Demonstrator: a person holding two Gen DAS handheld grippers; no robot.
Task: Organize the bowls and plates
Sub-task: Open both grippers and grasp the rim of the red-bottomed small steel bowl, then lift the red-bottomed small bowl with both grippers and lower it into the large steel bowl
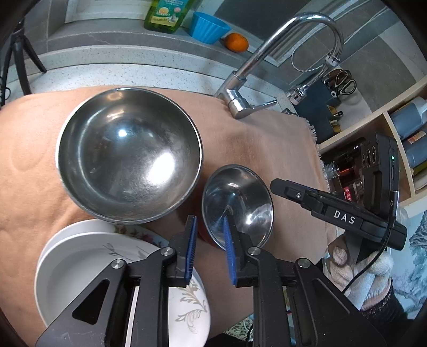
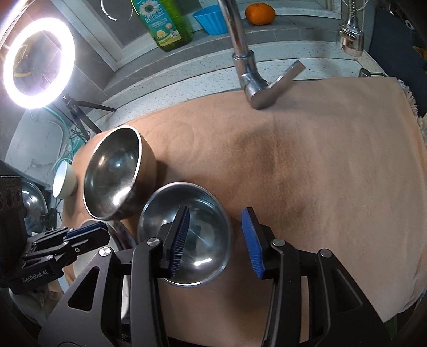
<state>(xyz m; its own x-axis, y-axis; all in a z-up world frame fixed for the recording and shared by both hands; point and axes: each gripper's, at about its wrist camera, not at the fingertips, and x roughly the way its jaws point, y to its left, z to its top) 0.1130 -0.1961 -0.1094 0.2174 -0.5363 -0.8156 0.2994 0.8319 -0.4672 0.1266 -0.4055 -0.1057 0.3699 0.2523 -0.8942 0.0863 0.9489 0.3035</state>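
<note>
A large steel bowl and a small steel bowl stand on the peach cloth. White plates are stacked at the lower left. My left gripper is open, its right pad over the small bowl's near rim, its left pad outside. My right gripper is open around the small bowl's right rim: the left pad is inside the bowl and the right pad outside. The large bowl sits to its upper left. The left gripper shows in the right wrist view.
A chrome tap rises behind the cloth. On the back ledge stand a green bottle, a blue cup and an orange. A ring light and a small white cup are at the left. Shelves are at the right.
</note>
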